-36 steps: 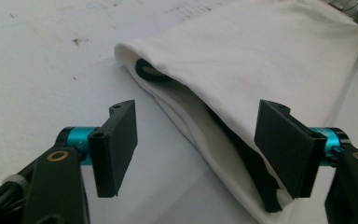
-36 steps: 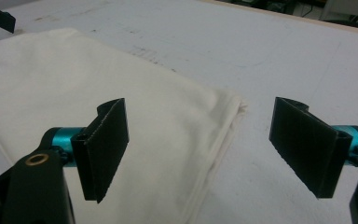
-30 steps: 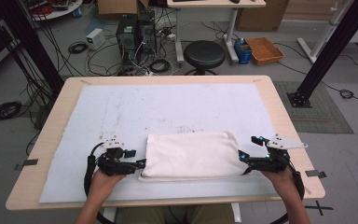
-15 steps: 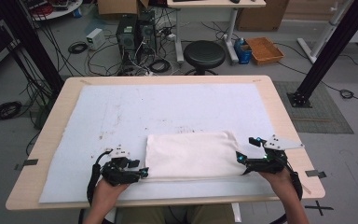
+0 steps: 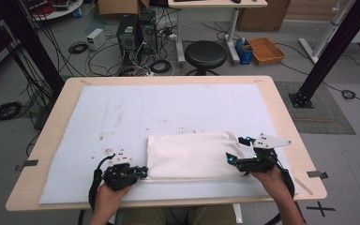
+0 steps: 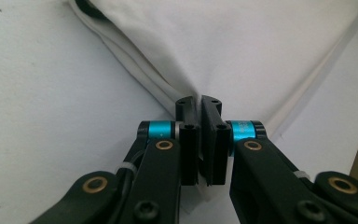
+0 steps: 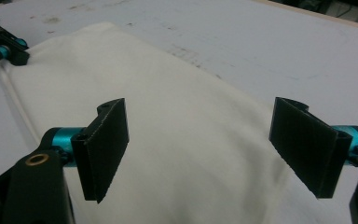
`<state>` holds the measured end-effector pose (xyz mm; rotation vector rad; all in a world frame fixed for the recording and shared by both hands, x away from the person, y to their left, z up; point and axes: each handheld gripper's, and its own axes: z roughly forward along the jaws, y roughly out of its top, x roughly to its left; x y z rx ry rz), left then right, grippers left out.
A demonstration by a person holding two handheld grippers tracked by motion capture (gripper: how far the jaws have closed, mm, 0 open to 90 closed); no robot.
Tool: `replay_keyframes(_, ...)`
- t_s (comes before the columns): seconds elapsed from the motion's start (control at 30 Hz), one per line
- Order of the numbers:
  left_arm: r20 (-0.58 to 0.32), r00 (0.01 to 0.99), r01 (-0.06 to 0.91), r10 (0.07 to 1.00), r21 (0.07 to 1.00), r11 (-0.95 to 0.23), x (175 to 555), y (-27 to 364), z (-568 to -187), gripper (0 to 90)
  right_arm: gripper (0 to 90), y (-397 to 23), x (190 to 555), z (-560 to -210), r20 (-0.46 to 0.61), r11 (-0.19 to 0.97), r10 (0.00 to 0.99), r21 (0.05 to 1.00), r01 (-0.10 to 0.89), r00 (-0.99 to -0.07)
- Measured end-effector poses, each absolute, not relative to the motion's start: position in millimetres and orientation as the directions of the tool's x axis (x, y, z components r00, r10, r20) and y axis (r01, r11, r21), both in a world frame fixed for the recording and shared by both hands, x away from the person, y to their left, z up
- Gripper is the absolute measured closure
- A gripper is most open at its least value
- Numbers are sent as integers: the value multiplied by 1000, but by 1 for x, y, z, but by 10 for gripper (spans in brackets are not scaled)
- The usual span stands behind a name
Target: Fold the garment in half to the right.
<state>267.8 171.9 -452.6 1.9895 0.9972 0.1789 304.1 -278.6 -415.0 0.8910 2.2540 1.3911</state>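
Folded white cloth [image 5: 190,156] lying flat on the pale mat [image 5: 122,112] near the table's front edge; soft, light, limp, layered, best taken at corners; left gripper [image 6: 199,105] just closed, pinching the near-left corner; right gripper [image 7: 205,154] spread wide above the opposite end; layers caught probably all, hard to tell.

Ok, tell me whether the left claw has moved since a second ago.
Yes. The left claw slid along the table's near edge to the folded white cloth's corner, its jaws just closing on it.
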Motion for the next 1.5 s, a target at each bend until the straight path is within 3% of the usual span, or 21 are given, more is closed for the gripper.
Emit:
replay_keyframes(0.3, -286, 663, 593, 692, 764, -253, 276, 180, -452, 862, 194, -234, 329, -391, 46, 366, 617, 867, 338, -786)
replay_keyframes(0.47, -298, 665, 597, 685, 763, -248, 277, 181, -453, 861, 195, -183, 359, -369, 51, 410, 568, 847, 337, -821)
replay_keyframes(0.87, -300, 669, 596, 680, 763, -250, 276, 181, -453, 860, 198, -82, 400, -388, 66, 544, 513, 746, 384, -856)
replay_keyframes(1.03, -295, 673, 594, 678, 762, -257, 277, 181, -453, 860, 252, -49, 409, -399, 48, 610, 487, 696, 379, -872)
replay_keyframes(1.27, -314, 662, 608, 681, 756, -242, 277, 183, -454, 860, 496, -5, 423, -420, 28, 716, 455, 583, 384, -890)
replay_keyframes(1.4, -318, 666, 605, 674, 759, -240, 277, 183, -454, 860, 642, 0, 423, -424, 32, 731, 431, 573, 370, -902)
replay_keyframes(1.43, -318, 666, 605, 674, 759, -240, 277, 183, -454, 860, 642, 0, 423, -424, 32, 731, 431, 573, 370, -902)
replay_keyframes(1.5, -322, 668, 605, 671, 760, -237, 277, 183, -454, 860, 749, 1, 422, -424, 18, 750, 411, 562, 349, -912)
